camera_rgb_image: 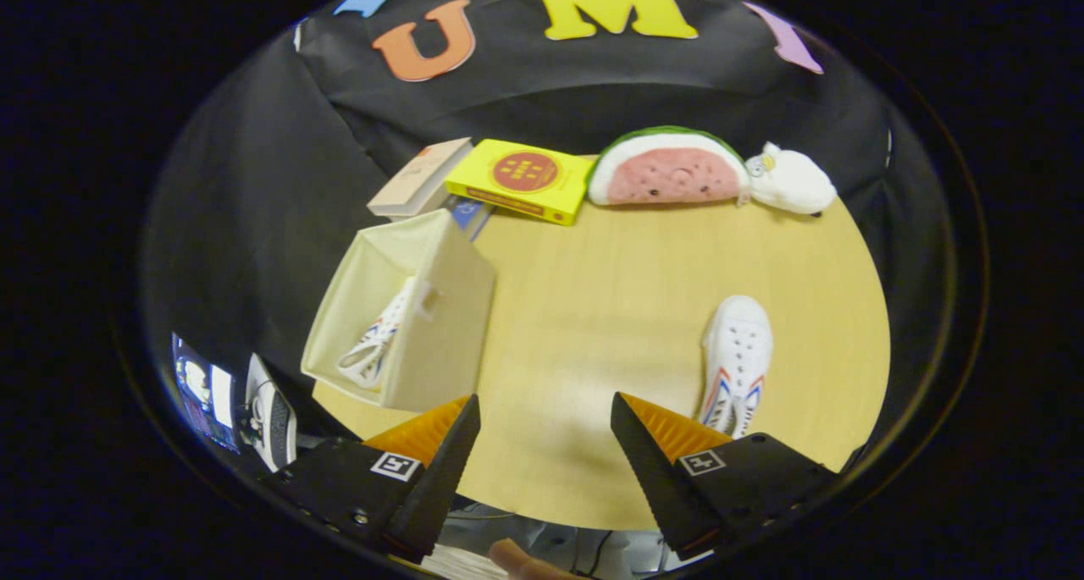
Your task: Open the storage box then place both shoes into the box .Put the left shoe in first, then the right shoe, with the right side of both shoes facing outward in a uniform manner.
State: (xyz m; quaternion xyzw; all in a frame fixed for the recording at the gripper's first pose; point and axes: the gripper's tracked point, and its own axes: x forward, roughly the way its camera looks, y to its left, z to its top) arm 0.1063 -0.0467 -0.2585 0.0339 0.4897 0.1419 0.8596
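A cream fabric storage box (440, 326) stands open on the wooden table, ahead of my left finger. One white shoe with striped sides (373, 343) lies inside it, leaning against the box wall. The other white shoe (738, 361) rests on the table ahead of my right finger, sole down, toe pointing away. My gripper (544, 415) hovers above the near part of the table, open, with nothing between its fingers.
At the back of the table (610, 292) lie a yellow book (521, 179), a tan book (419, 178), a watermelon plush (667, 169) and a white plush (792, 182). A person's shoe (271, 415) shows on the floor beyond the left finger.
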